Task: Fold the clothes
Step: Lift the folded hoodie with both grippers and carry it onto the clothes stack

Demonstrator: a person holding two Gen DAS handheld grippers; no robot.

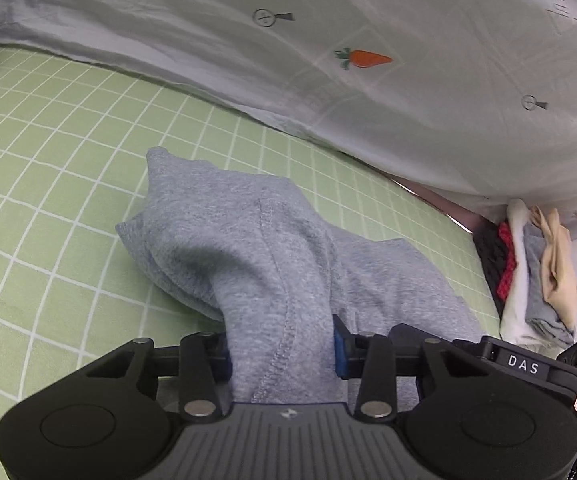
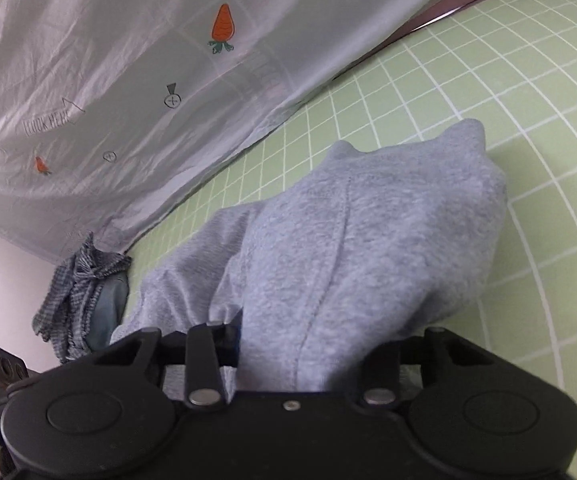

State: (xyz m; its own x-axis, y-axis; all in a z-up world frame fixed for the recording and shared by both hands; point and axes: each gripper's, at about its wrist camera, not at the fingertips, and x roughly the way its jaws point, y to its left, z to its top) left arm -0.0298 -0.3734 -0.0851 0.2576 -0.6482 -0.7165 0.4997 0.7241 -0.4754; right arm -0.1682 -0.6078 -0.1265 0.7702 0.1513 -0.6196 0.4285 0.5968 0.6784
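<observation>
Two handheld grippers each pinch an edge of a grey sweatshirt [image 1: 248, 248] lying bunched on a green checked sheet [image 1: 48, 160]. The left gripper [image 1: 282, 356] and right gripper [image 2: 300, 356] both have jaws pressed onto gathered fabric, probably to lift and carry it over for a fold. A pile of clothes [image 1: 528, 272] sits at the far right.

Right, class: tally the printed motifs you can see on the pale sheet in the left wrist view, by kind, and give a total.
Orange carrots: 1
Round button-like marks: 2
Total on the pale sheet: 3
</observation>
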